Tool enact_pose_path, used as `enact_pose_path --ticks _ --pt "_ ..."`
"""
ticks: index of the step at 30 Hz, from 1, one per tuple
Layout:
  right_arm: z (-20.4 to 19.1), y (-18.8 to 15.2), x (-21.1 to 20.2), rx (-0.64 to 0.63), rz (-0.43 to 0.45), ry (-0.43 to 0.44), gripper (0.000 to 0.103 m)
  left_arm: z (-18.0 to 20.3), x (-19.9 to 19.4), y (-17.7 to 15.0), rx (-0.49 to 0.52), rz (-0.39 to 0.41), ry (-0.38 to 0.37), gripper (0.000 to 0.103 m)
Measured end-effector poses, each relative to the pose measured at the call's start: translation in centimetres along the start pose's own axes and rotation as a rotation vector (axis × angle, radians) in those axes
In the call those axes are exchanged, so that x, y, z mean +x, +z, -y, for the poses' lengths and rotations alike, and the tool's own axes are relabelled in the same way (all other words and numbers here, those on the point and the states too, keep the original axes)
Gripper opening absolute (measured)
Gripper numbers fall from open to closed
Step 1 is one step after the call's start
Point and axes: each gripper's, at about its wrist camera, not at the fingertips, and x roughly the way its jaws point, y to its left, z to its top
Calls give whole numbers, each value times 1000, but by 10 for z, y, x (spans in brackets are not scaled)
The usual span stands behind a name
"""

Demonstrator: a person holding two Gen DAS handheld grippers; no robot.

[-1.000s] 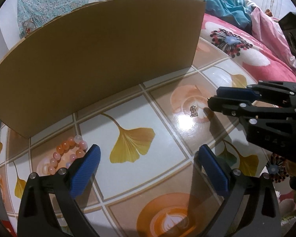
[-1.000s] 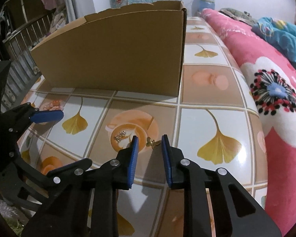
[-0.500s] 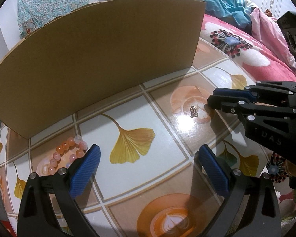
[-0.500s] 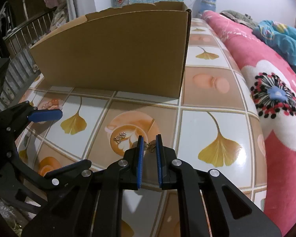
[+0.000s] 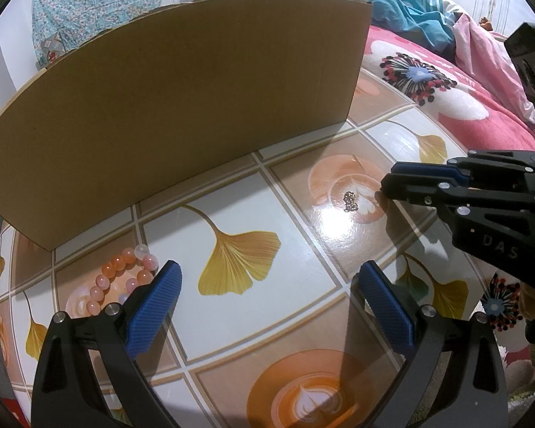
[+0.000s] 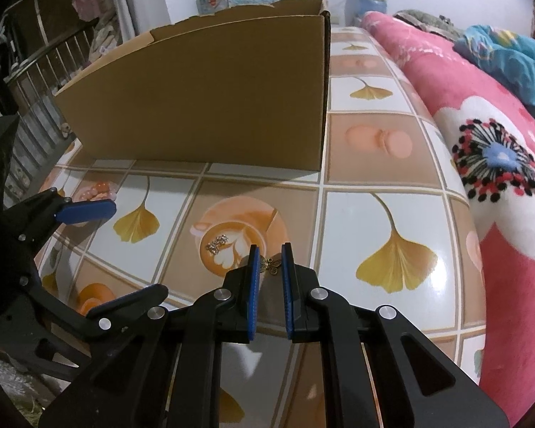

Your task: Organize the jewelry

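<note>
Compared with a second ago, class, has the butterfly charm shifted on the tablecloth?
No. The butterfly charm stays just right of the printed coffee cup; the right gripper has just been closing its jaws on it.

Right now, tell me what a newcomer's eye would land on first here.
The tall cardboard box standing at the back of the glossy ginkgo-print table dominates. In front, the right gripper is nipped on a small butterfly charm, a tiny silver piece lying just left. A pink bead bracelet sits by the wide-open left gripper.
</note>
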Motion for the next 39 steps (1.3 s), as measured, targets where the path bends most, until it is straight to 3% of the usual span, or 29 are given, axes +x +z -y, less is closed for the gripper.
enact_pose_path --ticks 39 --pt "3 -2 -5 29 3 25 10 0 0 -1 -3 -2 1 98"
